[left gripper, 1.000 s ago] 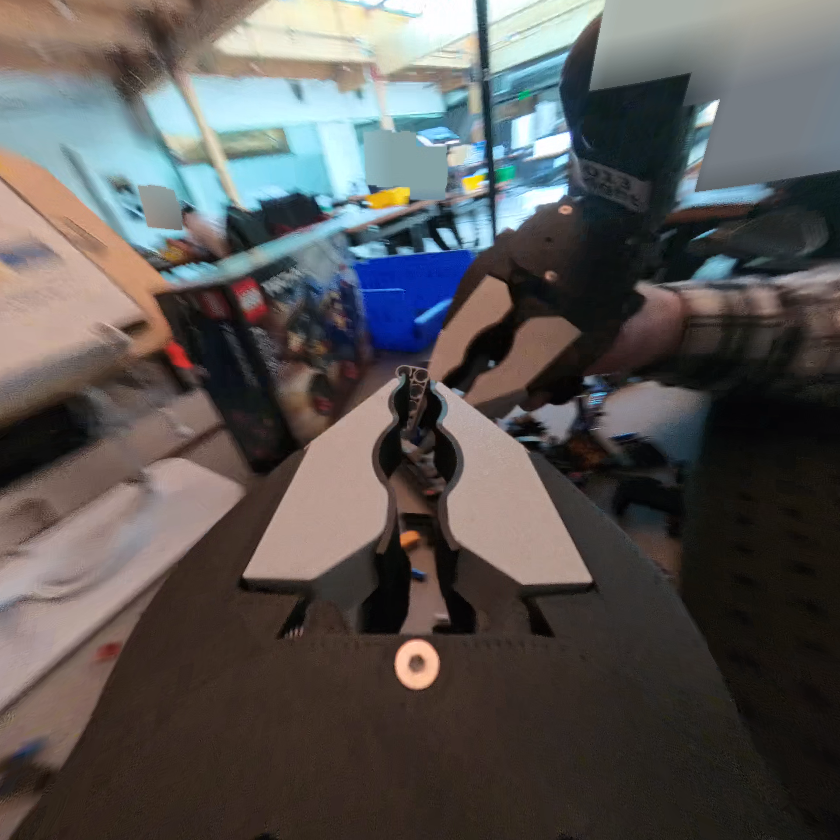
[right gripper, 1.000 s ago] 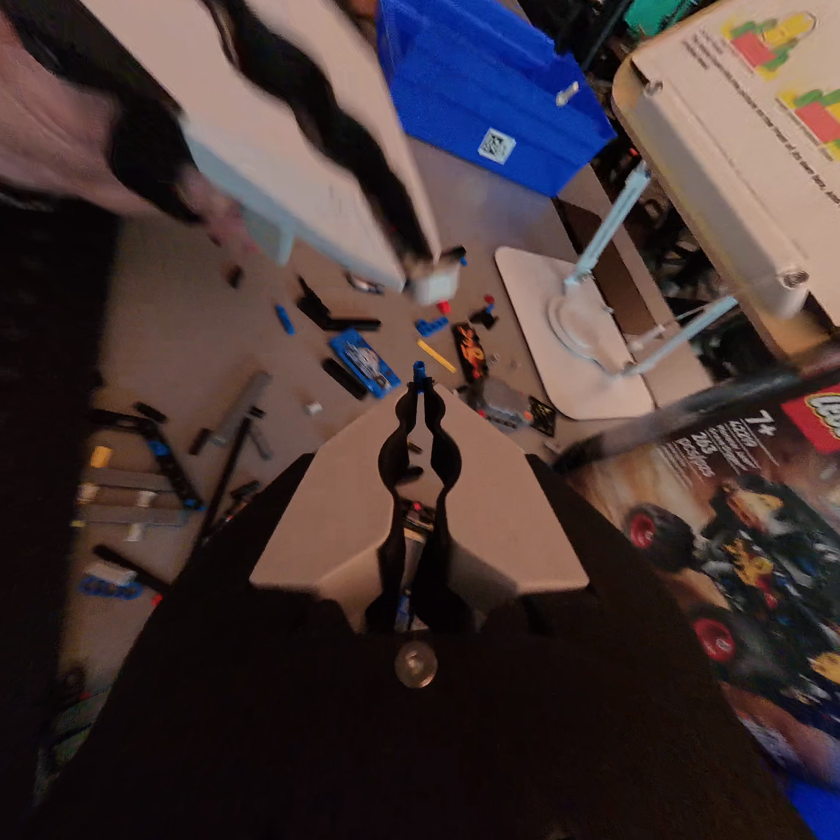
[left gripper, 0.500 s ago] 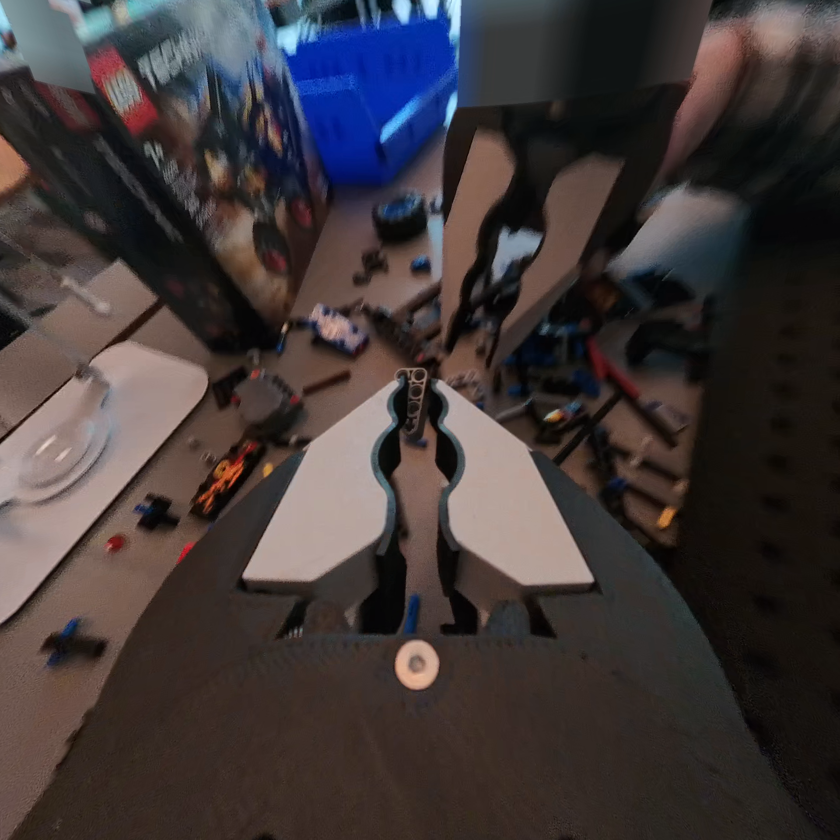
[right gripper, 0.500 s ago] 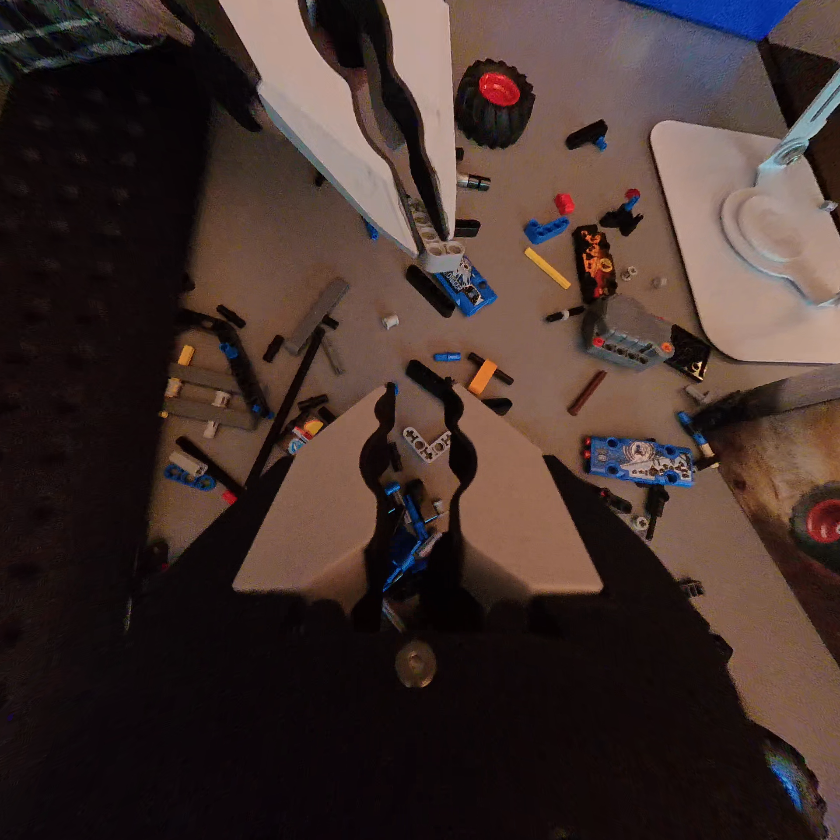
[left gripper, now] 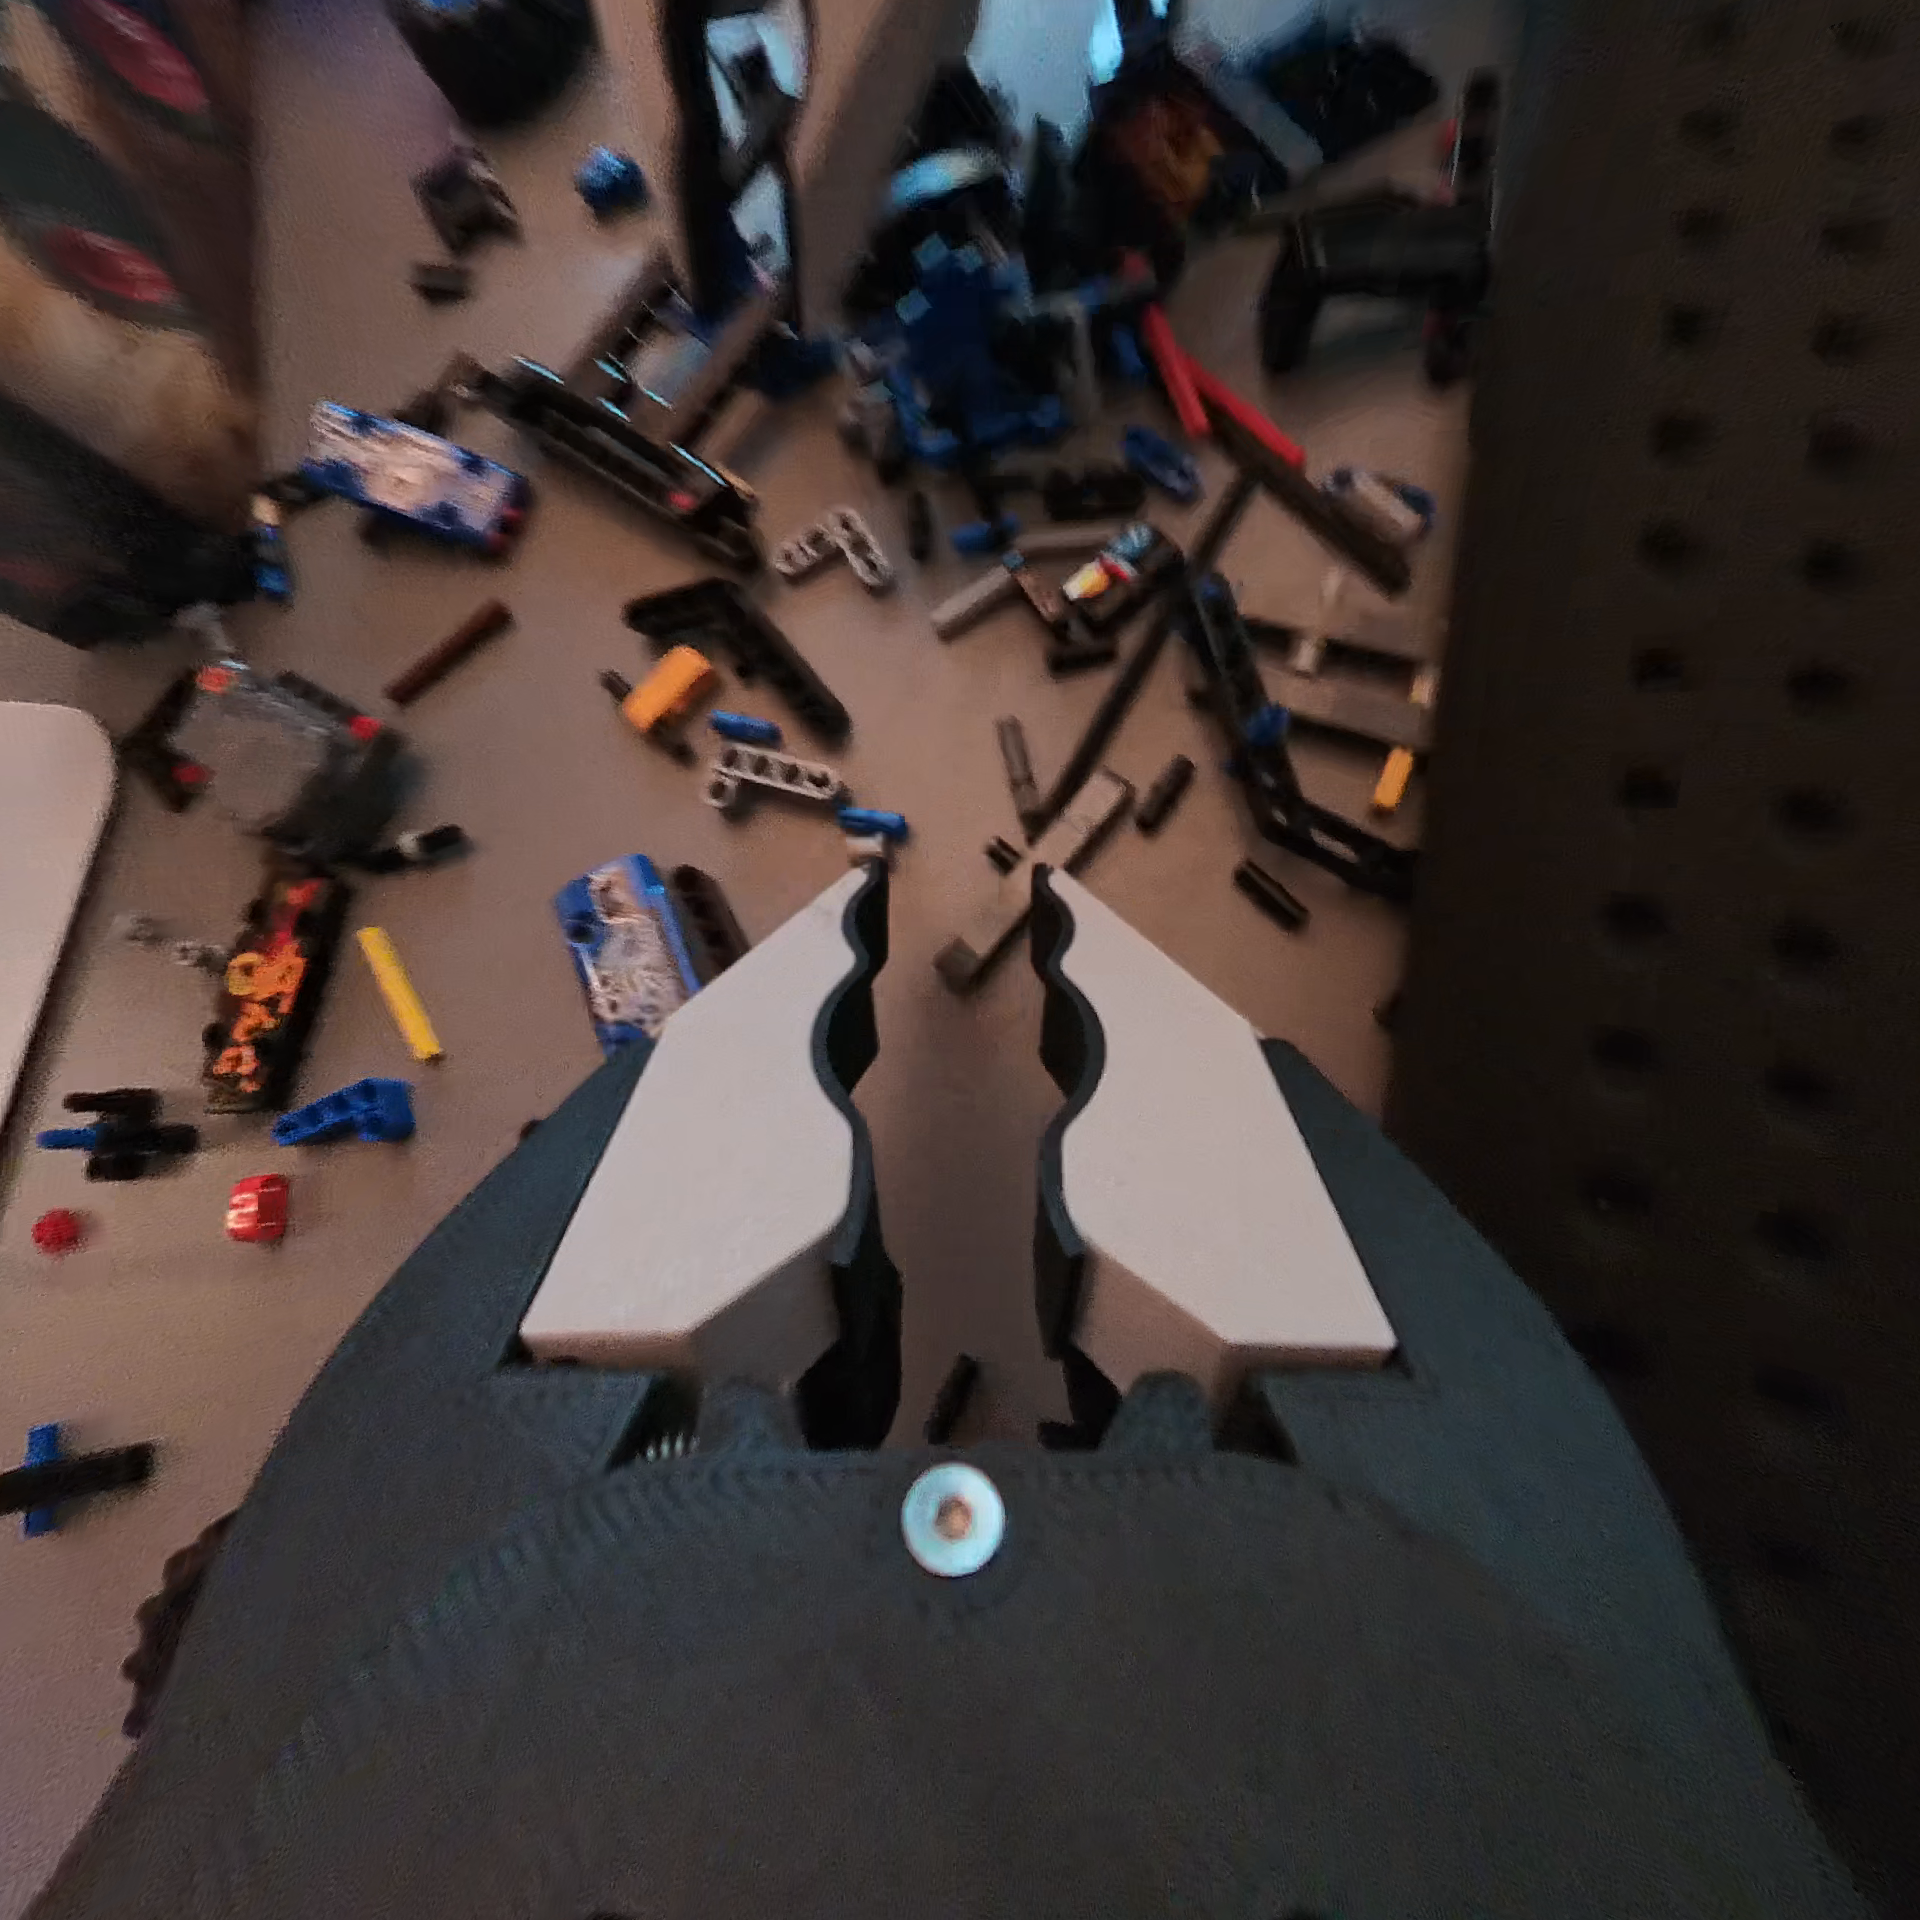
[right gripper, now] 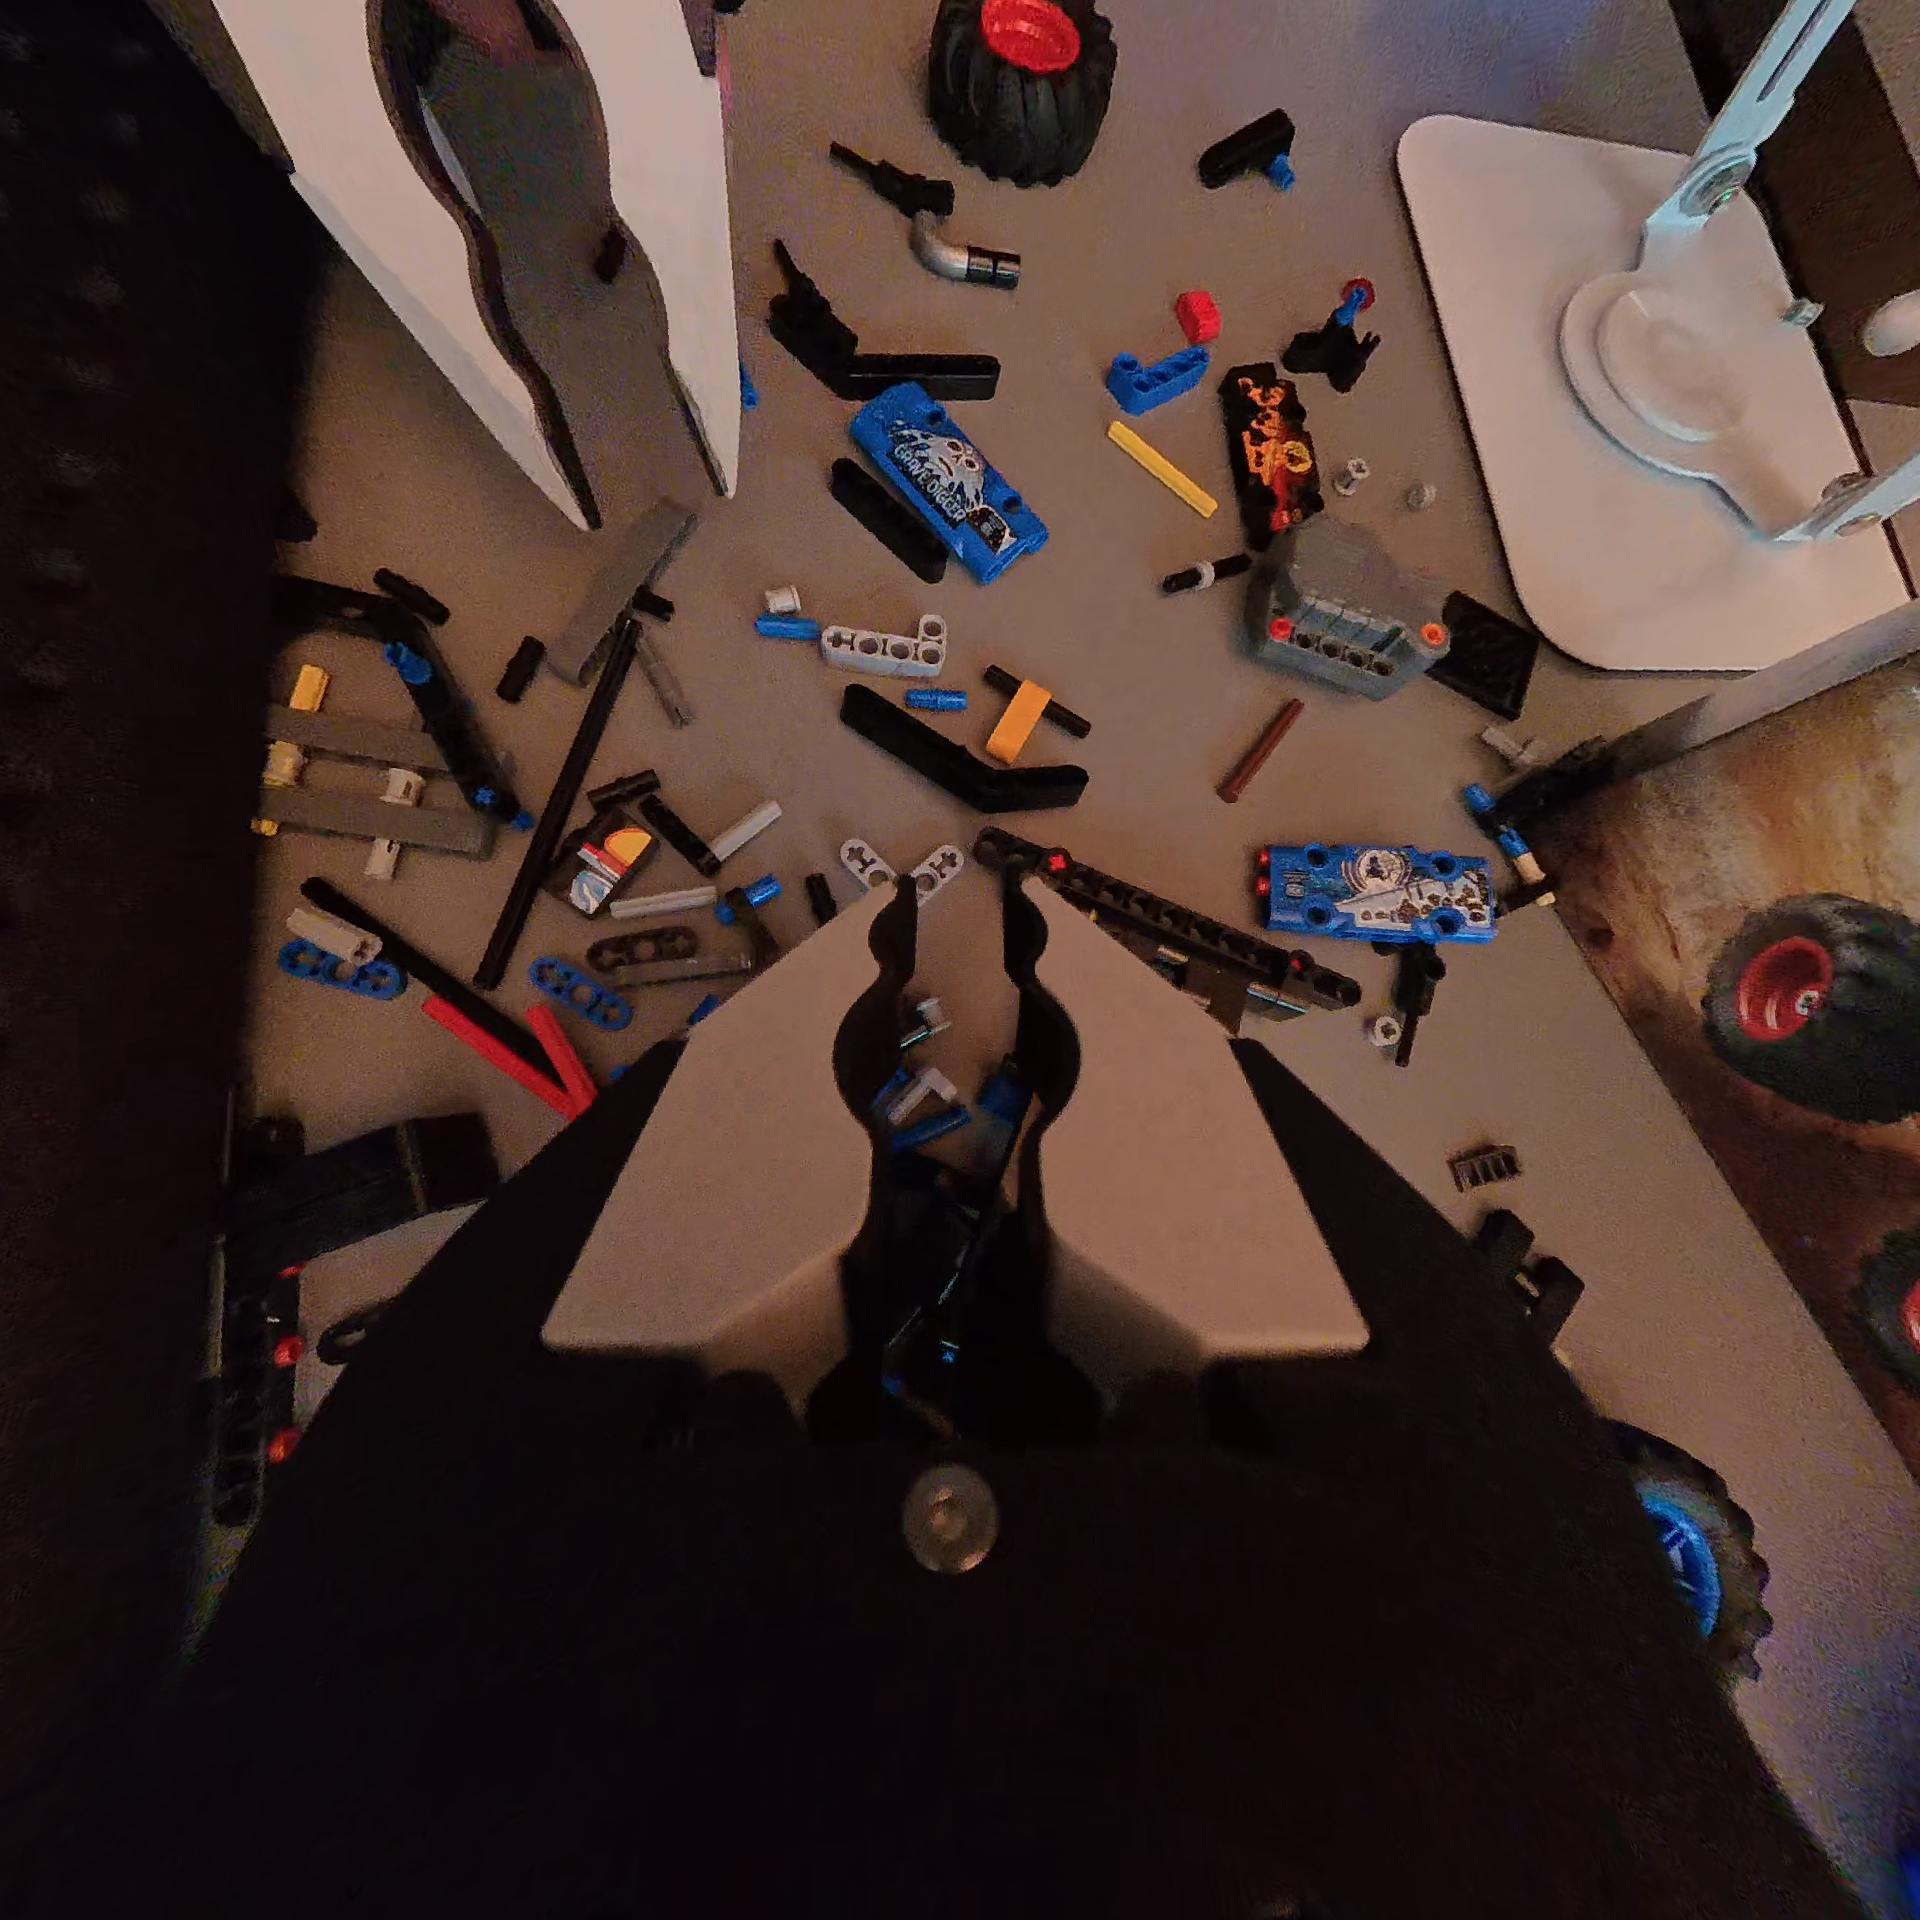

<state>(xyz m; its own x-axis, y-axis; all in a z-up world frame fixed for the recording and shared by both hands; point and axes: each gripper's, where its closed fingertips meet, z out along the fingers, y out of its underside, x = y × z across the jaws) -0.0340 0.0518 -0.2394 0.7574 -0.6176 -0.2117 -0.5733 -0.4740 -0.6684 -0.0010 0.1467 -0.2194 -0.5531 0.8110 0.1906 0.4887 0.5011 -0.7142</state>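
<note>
The left gripper (left gripper: 956, 873) points down at the table (left gripper: 540, 1226), its jaws apart and holding nothing. The right gripper (right gripper: 961, 888) also hangs above the table, parted and empty, over a pale bent piece (right gripper: 902, 864). Scattered toy parts lie around: a grey beam (right gripper: 883, 644), a blue panel (right gripper: 948, 480), a black wheel (right gripper: 1023, 88).

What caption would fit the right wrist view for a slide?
Open right gripper above a grey table strewn with small plastic building-toy pieces, open left gripper opposite.
</note>
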